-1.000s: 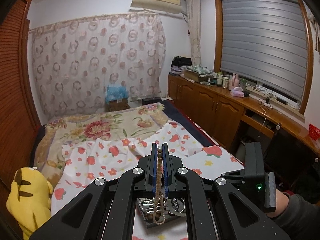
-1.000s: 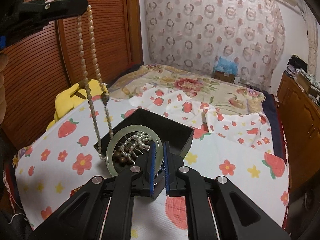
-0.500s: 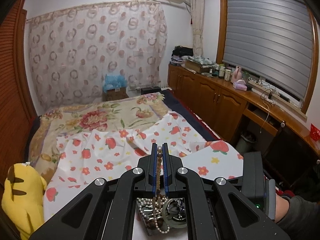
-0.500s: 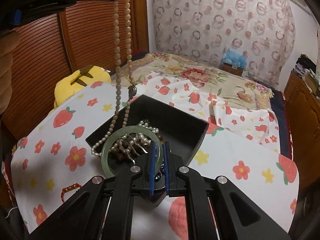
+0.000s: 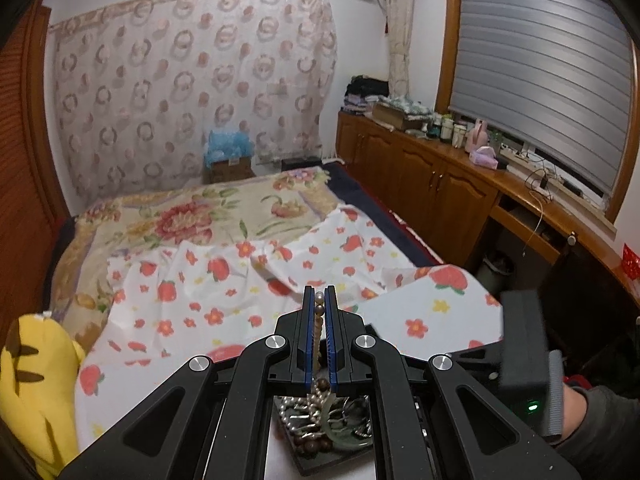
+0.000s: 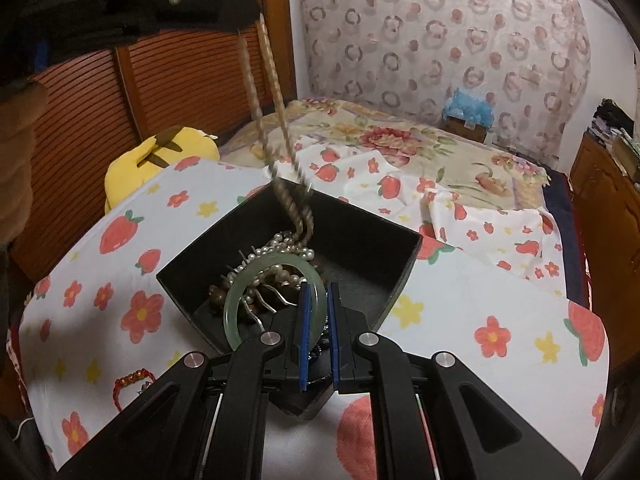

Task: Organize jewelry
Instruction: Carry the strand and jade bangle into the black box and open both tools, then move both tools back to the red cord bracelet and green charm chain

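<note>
My left gripper (image 5: 319, 295) is shut on a beige bead necklace (image 5: 319, 322). In the right wrist view the left gripper (image 6: 252, 14) holds it high and the necklace (image 6: 276, 120) hangs down, its lower end inside the black jewelry box (image 6: 360, 240). The box holds pearl strands (image 6: 276, 248), dark wooden beads and a green jade bangle (image 6: 240, 300). My right gripper (image 6: 317, 292) is shut on the near wall of the box, beside the bangle. The box also shows under the left gripper (image 5: 320, 456).
The box stands on a white strawberry-print sheet (image 6: 480, 300) on a bed. A red beaded bracelet (image 6: 132, 380) lies on the sheet at the box's near left. A yellow plush toy (image 6: 160, 152) lies at the left edge. Wooden cabinets (image 5: 440, 184) line the right side.
The left gripper has carried the necklace rightward over the box and lowered it; its lower end now lies in the box. The right gripper stays on the box wall.
</note>
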`<state>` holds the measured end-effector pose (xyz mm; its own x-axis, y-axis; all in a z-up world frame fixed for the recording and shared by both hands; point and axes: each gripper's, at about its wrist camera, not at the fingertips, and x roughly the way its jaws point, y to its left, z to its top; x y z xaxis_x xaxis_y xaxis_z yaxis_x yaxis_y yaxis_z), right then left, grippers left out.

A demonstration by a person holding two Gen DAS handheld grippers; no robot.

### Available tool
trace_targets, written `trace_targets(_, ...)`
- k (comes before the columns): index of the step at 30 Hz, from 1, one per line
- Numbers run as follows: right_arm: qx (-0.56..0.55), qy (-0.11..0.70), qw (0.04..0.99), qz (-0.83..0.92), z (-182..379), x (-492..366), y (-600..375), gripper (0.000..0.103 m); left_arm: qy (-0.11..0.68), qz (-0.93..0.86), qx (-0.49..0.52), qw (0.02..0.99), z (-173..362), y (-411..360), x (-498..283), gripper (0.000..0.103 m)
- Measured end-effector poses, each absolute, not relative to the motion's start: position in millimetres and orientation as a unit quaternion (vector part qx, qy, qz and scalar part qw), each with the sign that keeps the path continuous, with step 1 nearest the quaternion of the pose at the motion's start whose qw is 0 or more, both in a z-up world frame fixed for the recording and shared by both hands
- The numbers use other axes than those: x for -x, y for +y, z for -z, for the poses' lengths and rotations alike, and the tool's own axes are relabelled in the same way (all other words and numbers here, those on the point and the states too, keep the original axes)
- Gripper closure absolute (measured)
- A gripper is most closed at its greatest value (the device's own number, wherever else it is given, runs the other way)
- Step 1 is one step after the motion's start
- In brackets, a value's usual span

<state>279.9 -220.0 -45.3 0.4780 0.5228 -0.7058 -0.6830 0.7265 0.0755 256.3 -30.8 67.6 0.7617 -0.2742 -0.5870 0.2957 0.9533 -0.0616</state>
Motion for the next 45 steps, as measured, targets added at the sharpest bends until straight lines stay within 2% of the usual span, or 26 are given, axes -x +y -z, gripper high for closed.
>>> trace_targets(13, 0.094, 0.356, 0.859, -0.356, 33.1, -264.2, -231.0, 0.092, 0.344, 0.144, -0.021, 0.928, -32.1, -26.2, -240.1, 0.098)
trace_targets(15, 0.082, 0.354, 0.861, -0.355, 29.4, -258.0, -237.9, 0.092, 0.344, 0.141, -0.022, 0.928, -28.8, -24.4, -230.9, 0.094)
trace_targets(17, 0.075, 0.353, 0.862, -0.356, 27.0, -252.1, -242.7, 0.092, 0.345, 0.141, -0.020, 0.928, -25.5, -22.8, -223.0, 0.084)
trace_targets(21, 0.074, 0.358, 0.860, -0.356, 29.5, -232.1, -252.7, 0.092, 0.352, 0.138, -0.021, 0.925, -13.6, -19.8, -207.1, 0.080)
trace_targets(23, 0.078, 0.365, 0.857, -0.356, 34.7, -221.5, -256.3, 0.092, 0.358, 0.136, -0.024, 0.923, -4.5, -17.9, -197.4, 0.075)
trace_targets(25, 0.086, 0.373, 0.853, -0.354, 41.9, -208.7, -261.2, 0.090, 0.366, 0.135, -0.024, 0.920, 5.1, -15.3, -187.4, 0.075)
trace_targets(28, 0.090, 0.383, 0.848, -0.355, 52.7, -192.3, -267.2, 0.080, 0.380, 0.131, -0.022, 0.915, 18.6, -10.5, -173.3, 0.074)
trace_targets(45, 0.138, 0.402, 0.825, -0.373, 75.6, -144.2, -249.5, 0.079, 0.416, 0.130, -0.017, 0.900, 63.3, -1.6, -124.9, 0.074)
